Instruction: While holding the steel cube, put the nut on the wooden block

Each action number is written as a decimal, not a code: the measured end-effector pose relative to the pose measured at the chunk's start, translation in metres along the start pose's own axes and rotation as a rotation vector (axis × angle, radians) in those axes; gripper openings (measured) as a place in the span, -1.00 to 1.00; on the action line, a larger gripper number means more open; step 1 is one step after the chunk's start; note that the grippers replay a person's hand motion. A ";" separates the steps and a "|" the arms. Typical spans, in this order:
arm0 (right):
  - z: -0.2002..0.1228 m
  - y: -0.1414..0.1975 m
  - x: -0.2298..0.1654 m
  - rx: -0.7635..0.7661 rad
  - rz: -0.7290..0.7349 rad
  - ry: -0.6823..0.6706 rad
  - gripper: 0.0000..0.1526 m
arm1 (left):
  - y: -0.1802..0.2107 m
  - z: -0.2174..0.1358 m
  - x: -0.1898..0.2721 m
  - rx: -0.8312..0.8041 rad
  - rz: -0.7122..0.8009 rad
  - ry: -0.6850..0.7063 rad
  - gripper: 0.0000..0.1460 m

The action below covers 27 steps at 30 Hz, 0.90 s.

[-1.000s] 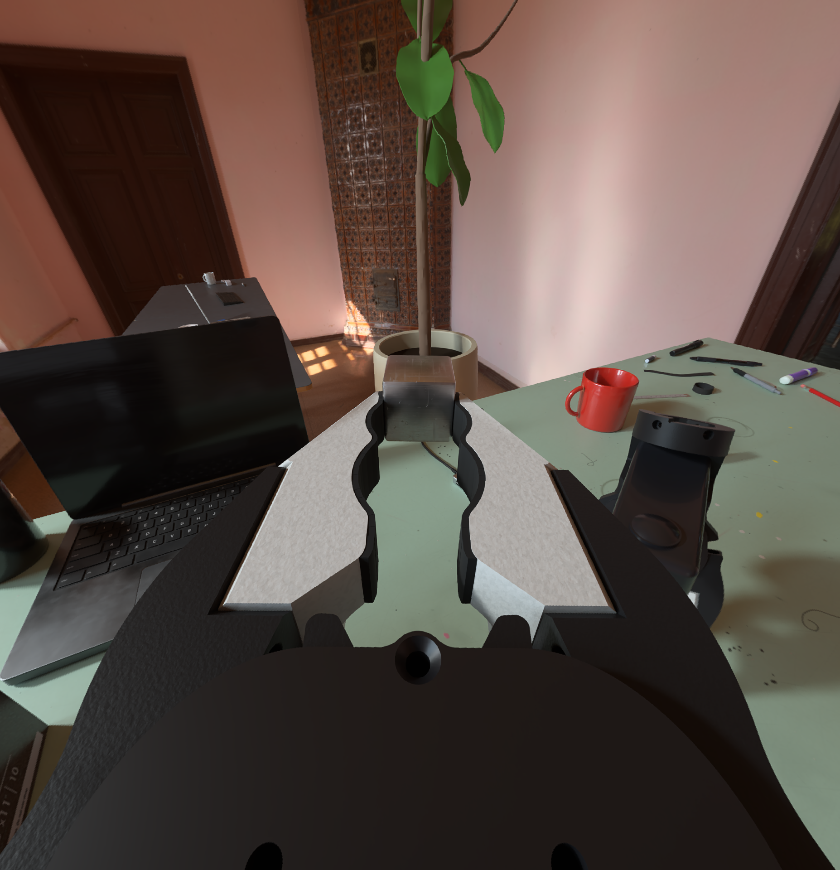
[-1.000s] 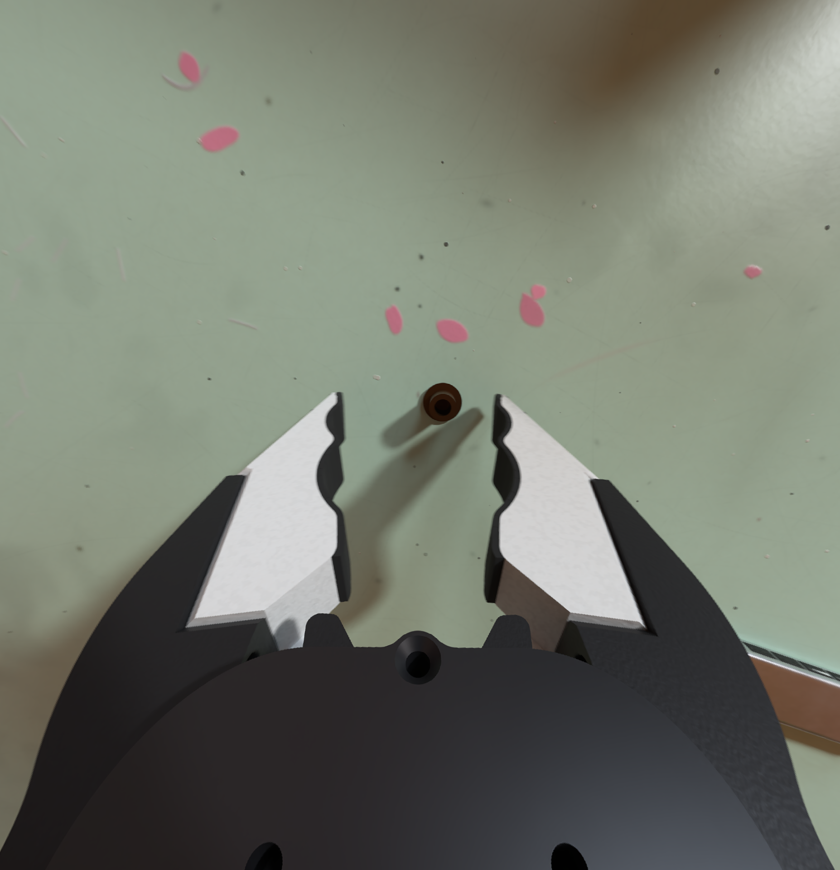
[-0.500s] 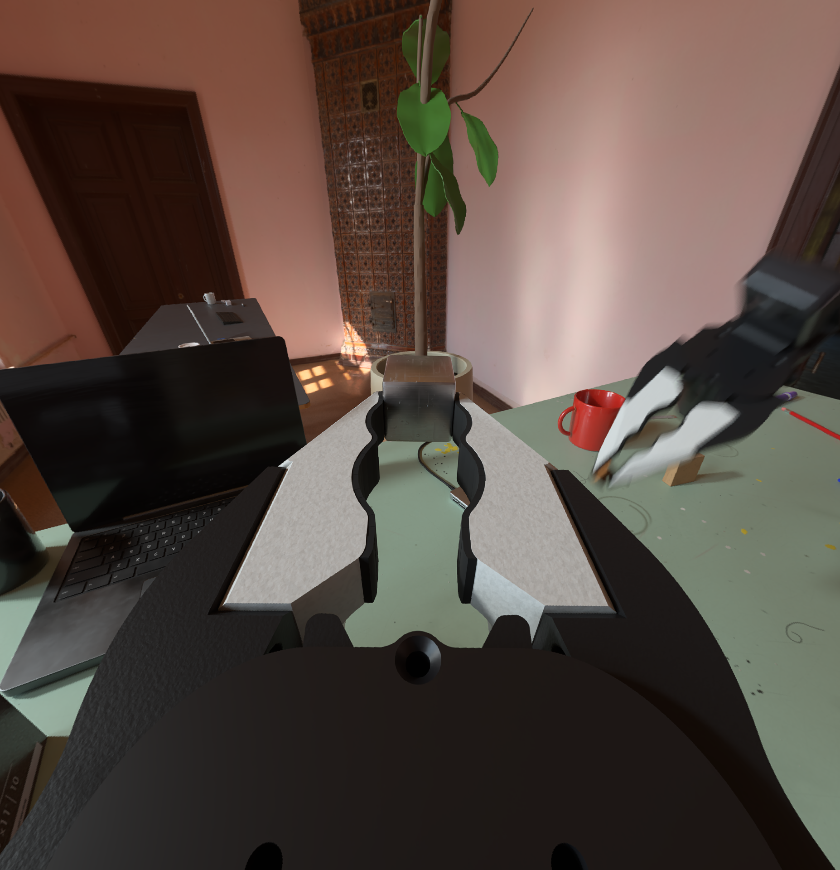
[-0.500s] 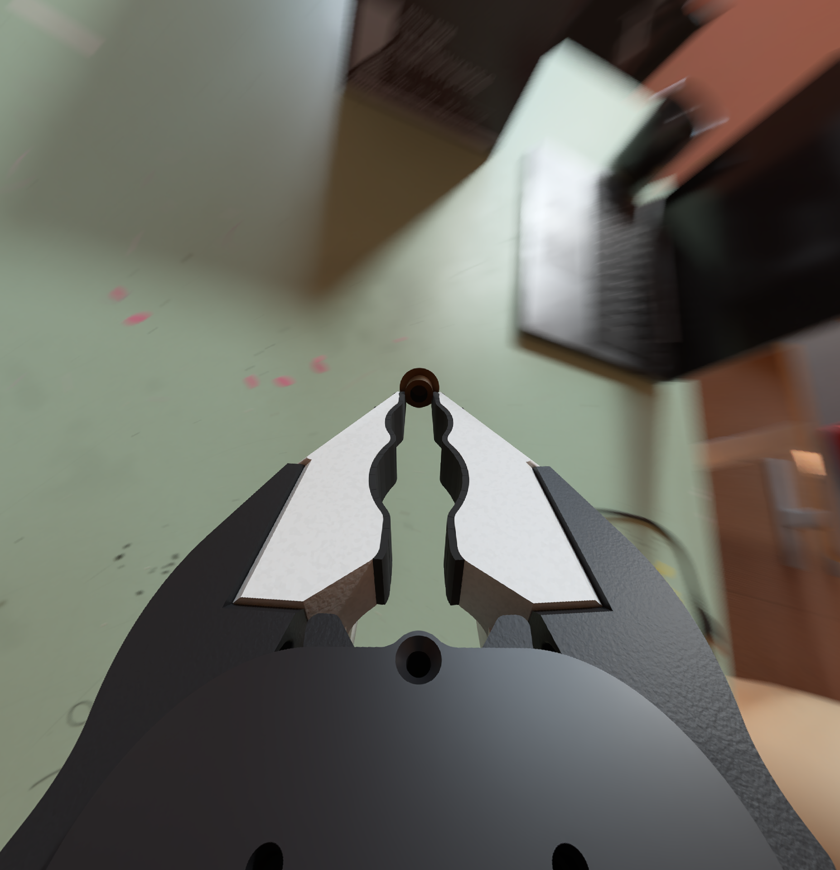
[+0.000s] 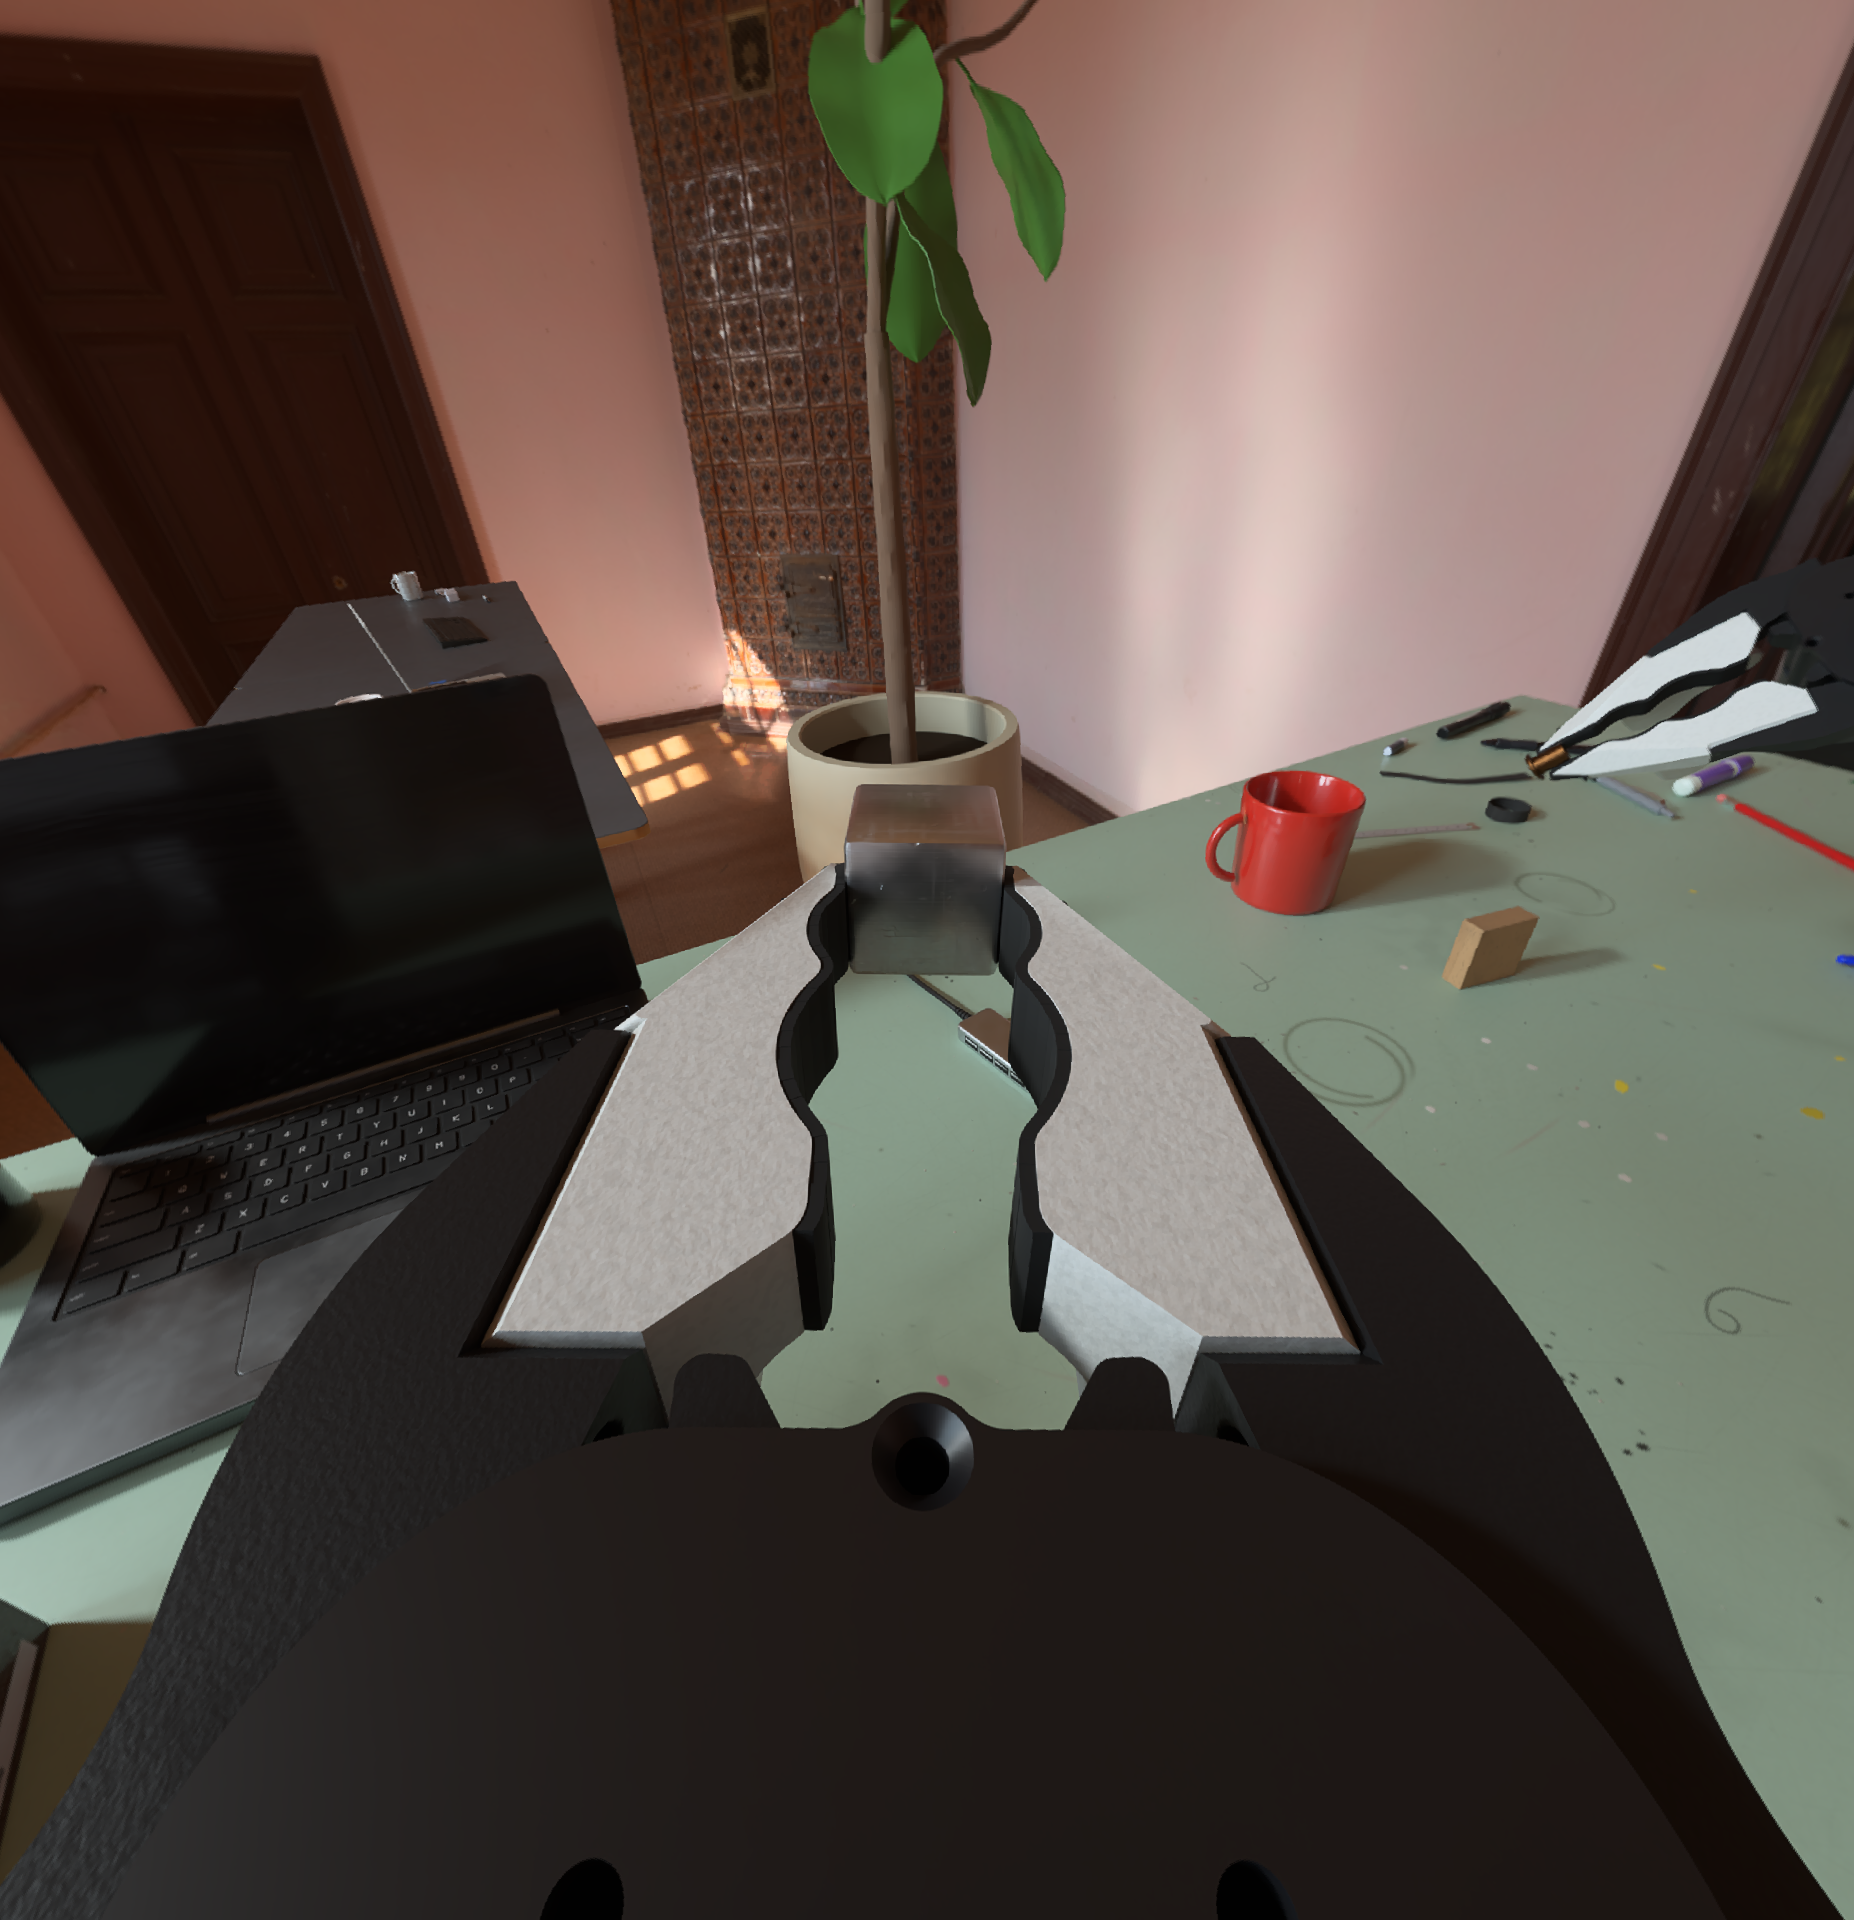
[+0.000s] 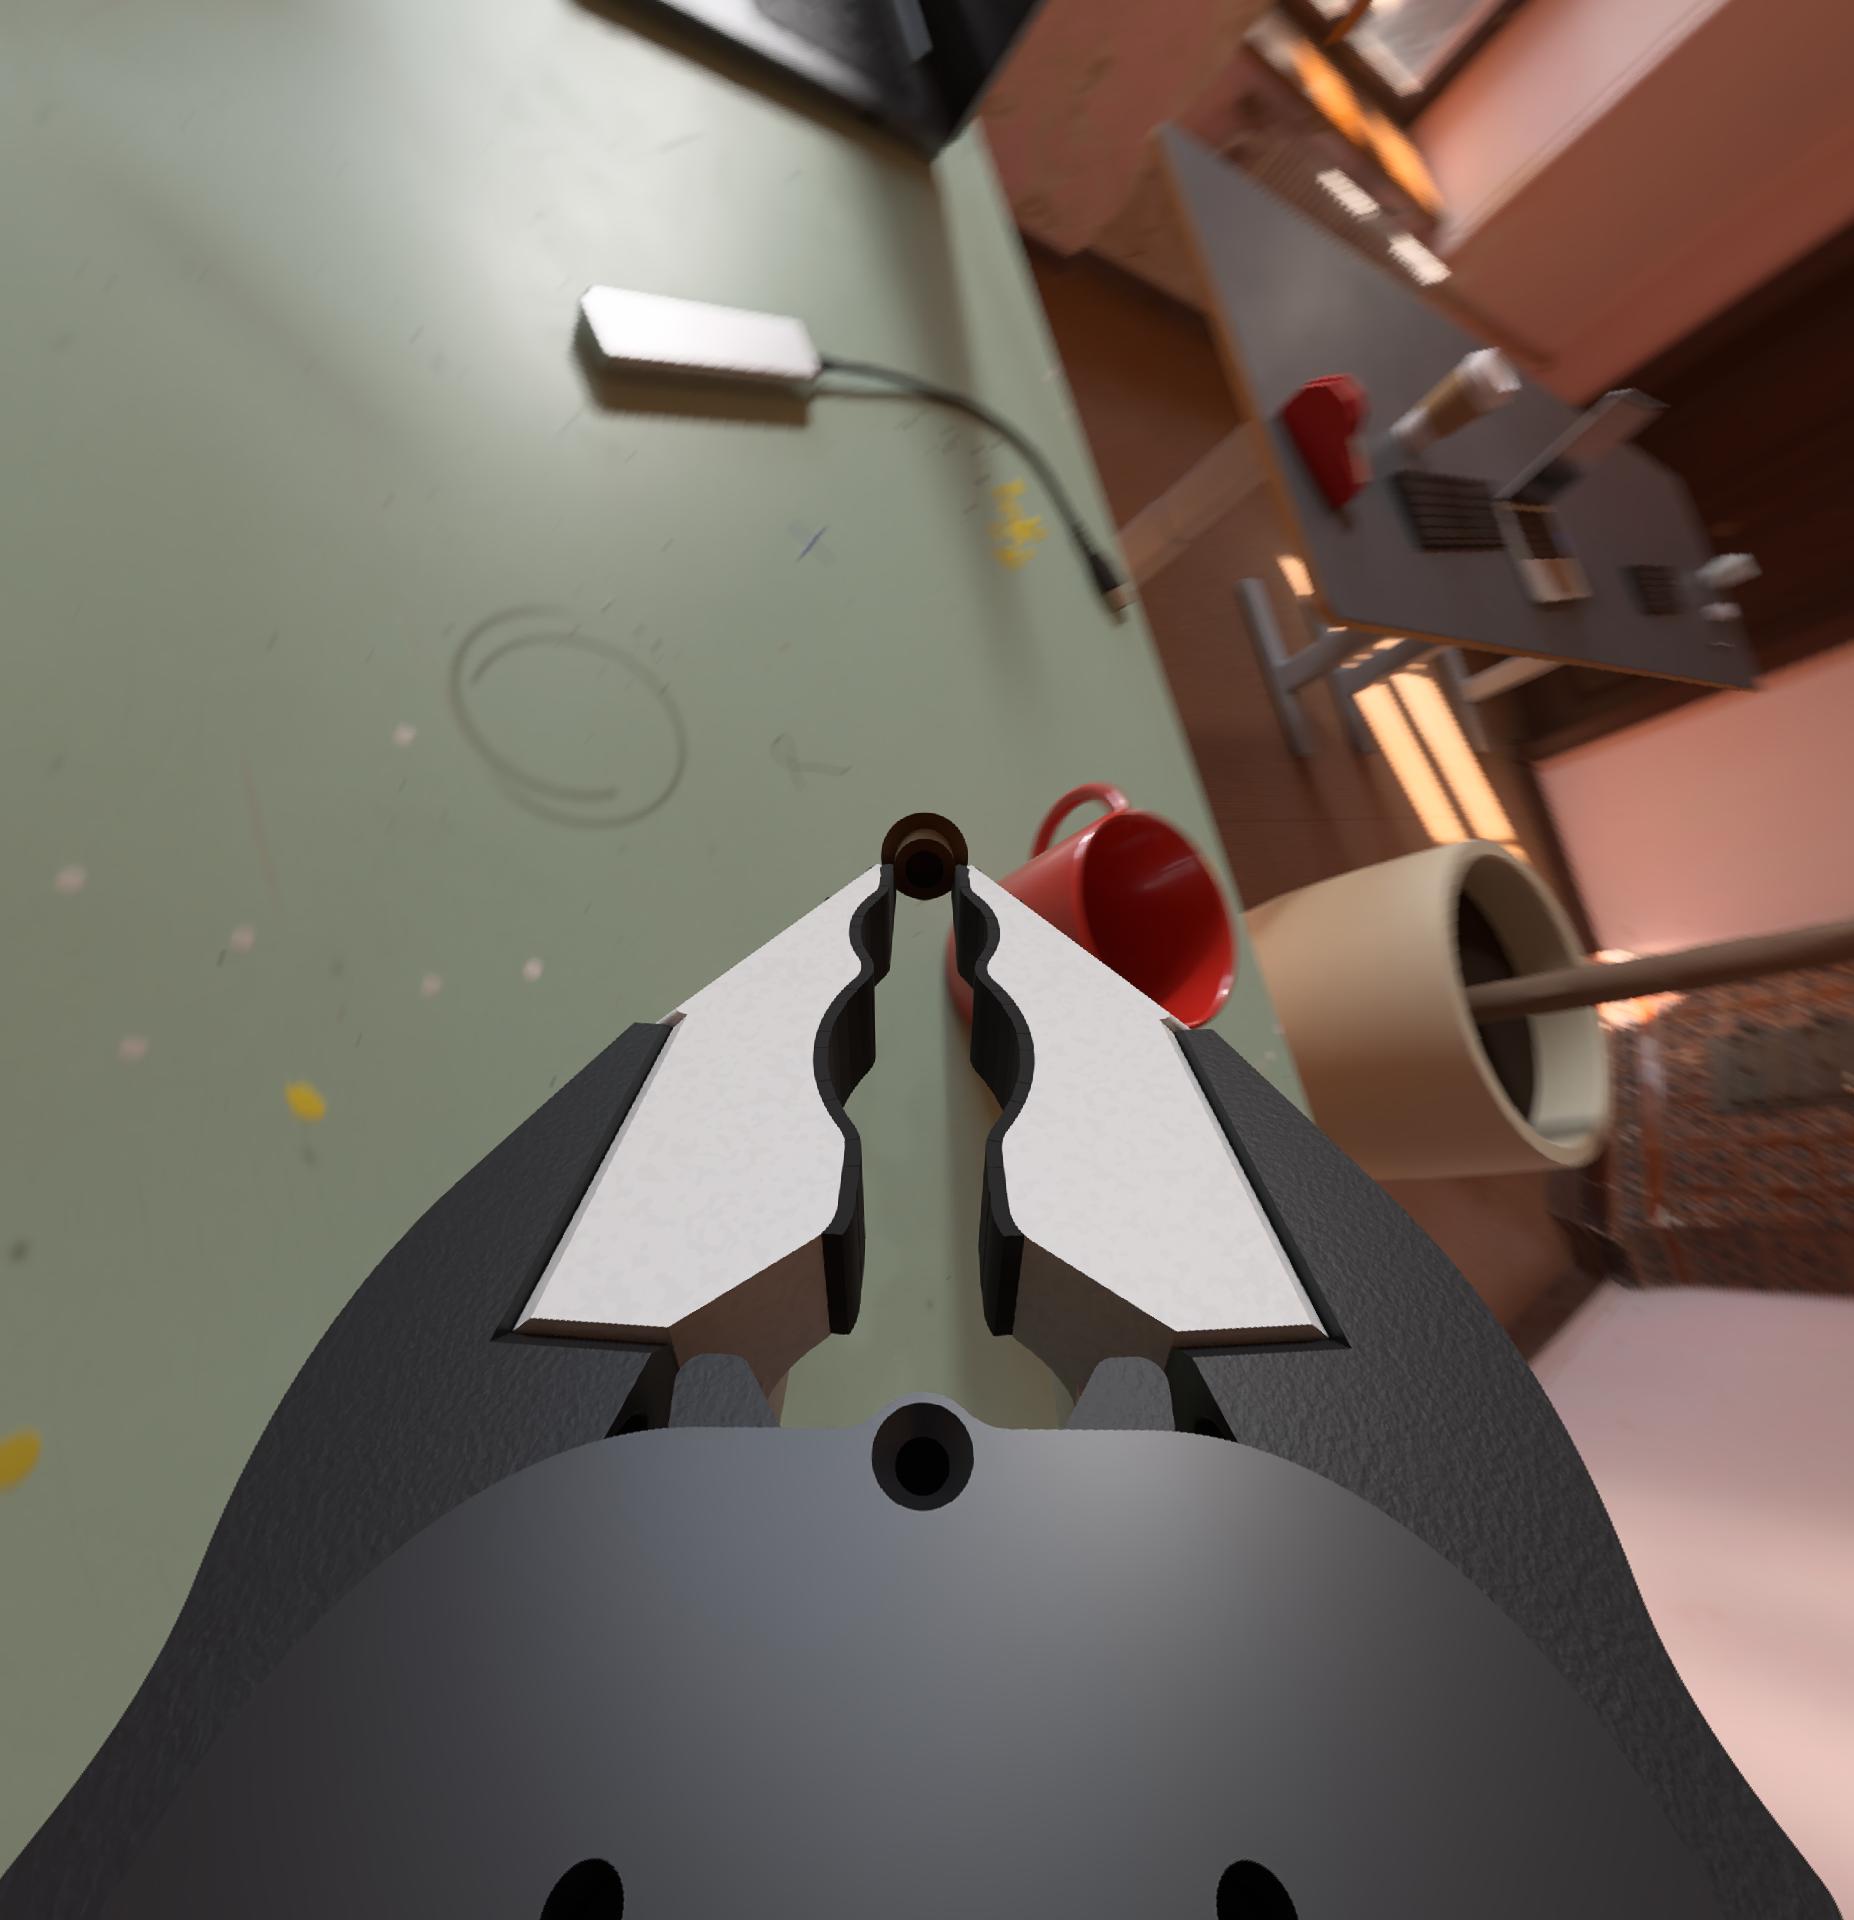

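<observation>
While one grey steel cube (image 5: 924,894) sits clamped in the left gripper (image 5: 924,914), one small brown nut (image 6: 923,855) is pinched at the right gripper (image 6: 923,883) tips. Nut's bore faces the camera, along the jaws. One tan wooden block (image 5: 1488,945) lies on the table (image 5: 1525,1143).

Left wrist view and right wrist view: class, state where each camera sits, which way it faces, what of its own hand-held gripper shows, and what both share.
Left wrist view: on the left hand-held gripper, facing level across the table past the laptop; its fingers clamp the steel cube.
Right wrist view: on the right hand-held gripper, tilted down at the table; its fingertips pinch the nut.
Shared: red mug, plant pot.
</observation>
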State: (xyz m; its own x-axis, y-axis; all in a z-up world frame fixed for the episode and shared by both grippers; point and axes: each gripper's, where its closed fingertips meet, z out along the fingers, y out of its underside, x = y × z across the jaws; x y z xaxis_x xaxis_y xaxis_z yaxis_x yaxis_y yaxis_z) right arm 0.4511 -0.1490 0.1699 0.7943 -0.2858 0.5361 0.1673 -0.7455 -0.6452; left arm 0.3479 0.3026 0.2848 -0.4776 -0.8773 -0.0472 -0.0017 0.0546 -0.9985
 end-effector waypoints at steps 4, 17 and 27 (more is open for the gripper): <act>0.014 0.049 -0.025 -0.098 0.005 -0.224 -0.86 | 0.001 0.007 0.010 -0.023 0.048 -0.002 -0.62; 0.044 0.094 -0.048 -0.125 0.237 -0.432 -0.86 | -0.001 0.011 0.023 -0.017 0.034 0.042 -0.62; 0.022 0.052 -0.032 0.010 0.217 -0.310 -0.46 | -0.008 0.005 0.024 0.013 0.014 0.062 -0.62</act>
State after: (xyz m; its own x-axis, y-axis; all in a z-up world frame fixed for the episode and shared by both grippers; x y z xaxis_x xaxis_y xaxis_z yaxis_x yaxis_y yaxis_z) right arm 0.4471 -0.1650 0.1075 0.9507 -0.2394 0.1971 -0.0197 -0.6811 -0.7320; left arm 0.3407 0.2788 0.2912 -0.5310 -0.8453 -0.0595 0.0163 0.0600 -0.9981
